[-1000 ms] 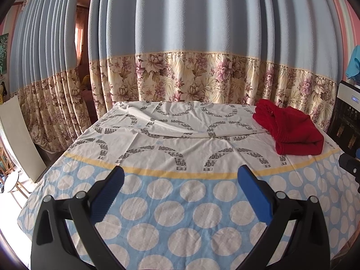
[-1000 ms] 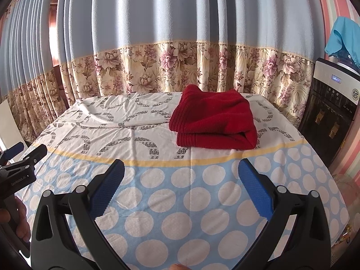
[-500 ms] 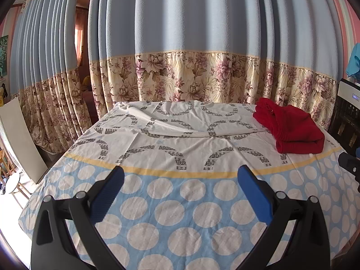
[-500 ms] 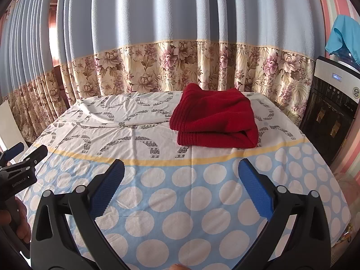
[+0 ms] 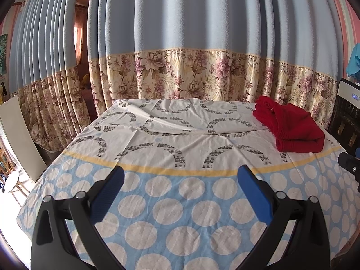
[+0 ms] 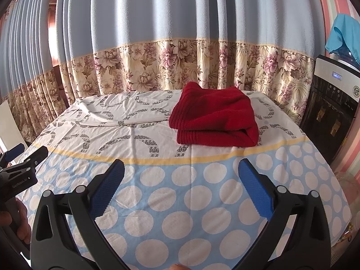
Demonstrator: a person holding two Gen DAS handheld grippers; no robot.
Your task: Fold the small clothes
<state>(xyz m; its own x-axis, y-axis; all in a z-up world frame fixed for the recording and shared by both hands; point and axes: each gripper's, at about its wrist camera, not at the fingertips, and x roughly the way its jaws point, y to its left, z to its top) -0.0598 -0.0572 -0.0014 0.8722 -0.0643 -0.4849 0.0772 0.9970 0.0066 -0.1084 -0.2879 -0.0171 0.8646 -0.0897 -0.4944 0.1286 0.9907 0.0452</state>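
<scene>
A folded dark red garment point(image 6: 216, 121) lies on the table at the far right; it also shows in the left wrist view point(image 5: 292, 128). My right gripper point(image 6: 180, 168) is open and empty above the blue dotted cloth, short of the garment. My left gripper point(image 5: 180, 175) is open and empty over the table's near middle, well left of the garment. The left gripper also shows at the left edge of the right wrist view point(image 6: 20, 168). The right gripper's tip shows at the right edge of the left wrist view point(image 5: 348, 166).
The table wears a cloth with white dots on blue point(image 5: 180, 202) and a grey-patterned white part point(image 5: 171, 126) with a raised fold at the back. Blue and floral curtains point(image 5: 191, 76) hang behind. A black and white water dispenser point(image 6: 330, 108) stands at the right.
Both grippers have drifted slightly back and up from the table; the garment sits a little lower in both views. Nothing was gripped or released.
</scene>
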